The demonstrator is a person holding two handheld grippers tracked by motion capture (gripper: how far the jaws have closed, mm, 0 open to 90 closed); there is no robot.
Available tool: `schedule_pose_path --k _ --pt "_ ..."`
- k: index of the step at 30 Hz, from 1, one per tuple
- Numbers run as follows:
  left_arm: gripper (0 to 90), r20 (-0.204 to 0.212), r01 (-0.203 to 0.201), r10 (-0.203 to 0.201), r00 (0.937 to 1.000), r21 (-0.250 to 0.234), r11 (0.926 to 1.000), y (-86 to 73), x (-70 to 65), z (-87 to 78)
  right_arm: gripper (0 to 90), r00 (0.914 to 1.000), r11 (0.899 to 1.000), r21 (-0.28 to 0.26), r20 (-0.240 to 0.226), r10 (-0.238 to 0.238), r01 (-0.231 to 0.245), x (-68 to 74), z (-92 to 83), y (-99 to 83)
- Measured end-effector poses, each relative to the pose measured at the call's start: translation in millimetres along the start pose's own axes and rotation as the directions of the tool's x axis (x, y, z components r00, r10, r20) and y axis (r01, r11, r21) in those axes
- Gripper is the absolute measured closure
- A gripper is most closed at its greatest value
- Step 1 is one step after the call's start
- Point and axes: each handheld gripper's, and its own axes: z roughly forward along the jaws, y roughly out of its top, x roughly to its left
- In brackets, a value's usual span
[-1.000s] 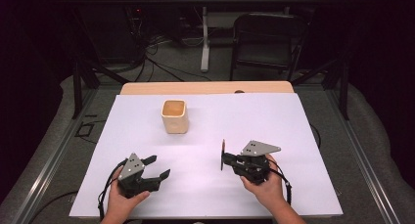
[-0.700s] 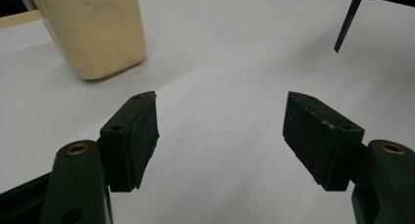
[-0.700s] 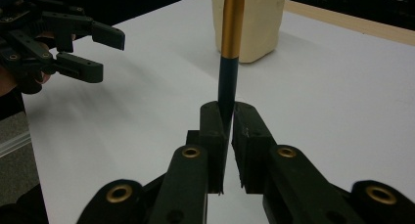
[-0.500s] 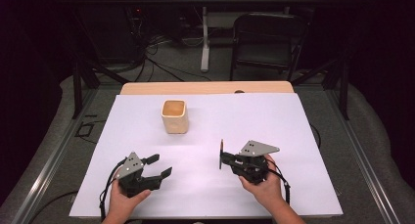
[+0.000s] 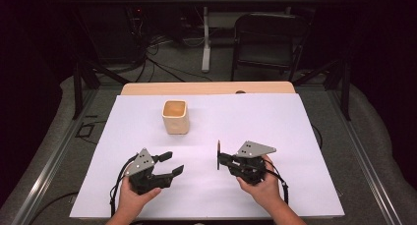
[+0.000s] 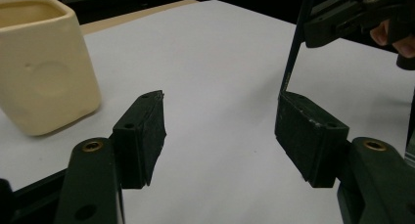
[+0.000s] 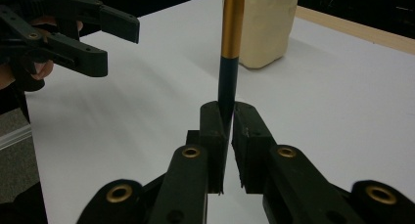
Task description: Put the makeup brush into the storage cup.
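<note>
A cream square cup [image 5: 175, 117] [image 6: 41, 67] [image 7: 264, 28] stands upright on the white sheet [image 5: 275, 122], toward the back and left of centre. My right gripper [image 5: 220, 161] [image 7: 229, 111] is shut on a thin black and gold stick [image 5: 218, 150] [image 7: 230, 43], which it holds upright just above the sheet. My left gripper [image 5: 175, 162] [image 6: 222, 111] hovers low at the front left, pointing toward the right one. It is open; its jaws have just been closing a little, with nothing between them. The stick [image 6: 292, 53] appears beyond its right jaw.
The white sheet covers a wooden table whose far edge [image 5: 206, 88] shows behind the cup. Beyond the table are a dark chair [image 5: 268, 43] and cables on the floor. Bare sheet lies between the two grippers and to the right of the cup.
My left gripper has lifted slightly and shifted a little toward the centre, and its jaws have narrowed somewhat. The right gripper and the stick have stayed where they were.
</note>
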Motion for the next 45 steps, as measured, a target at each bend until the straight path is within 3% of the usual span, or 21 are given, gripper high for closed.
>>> schedule_pose_path --k 11,18,20,27,28,43,45 --pt "39.0 0.03 0.012 -0.012 0.9995 -0.01 0.9999 17.5 -5.6 14.6 83.2 0.9999 1.0 -0.002 -0.015 -0.007 0.007 4.3 6.3 4.2" --pt "41.7 0.085 0.013 -0.011 0.9963 -0.02 0.9997 26.4 -10.0 23.1 83.2 0.9996 1.0 -0.007 -0.026 -0.013 0.013 7.6 10.0 6.6" --pt "42.7 0.075 0.011 -0.01 0.9972 -0.012 0.9999 27.5 -11.8 25.7 83.2 0.9995 1.0 -0.008 -0.025 -0.017 0.017 8.0 10.6 7.1" --pt "43.7 0.104 0.017 -0.015 0.9944 -0.021 0.9996 33.7 -13.1 30.2 83.2 0.9995 1.0 -0.012 -0.028 -0.015 0.015 8.8 11.5 8.3" --pt "43.8 0.092 0.021 -0.019 0.9956 -0.022 0.9996 34.3 -14.3 30.9 83.2 0.9994 1.0 -0.013 -0.029 -0.016 0.016 9.0 11.8 8.3" --pt "45.6 0.123 0.024 -0.021 0.9922 -0.028 0.9993 40.7 -18.0 37.6 83.2 0.9992 0.999 -0.018 -0.026 -0.03 0.029 11.7 12.5 8.5" --pt "45.6 0.112 0.029 -0.026 0.9934 -0.027 0.9992 41.0 -18.6 38.4 83.2 0.9992 0.999 -0.018 -0.026 -0.031 0.031 11.9 12.7 8.5"
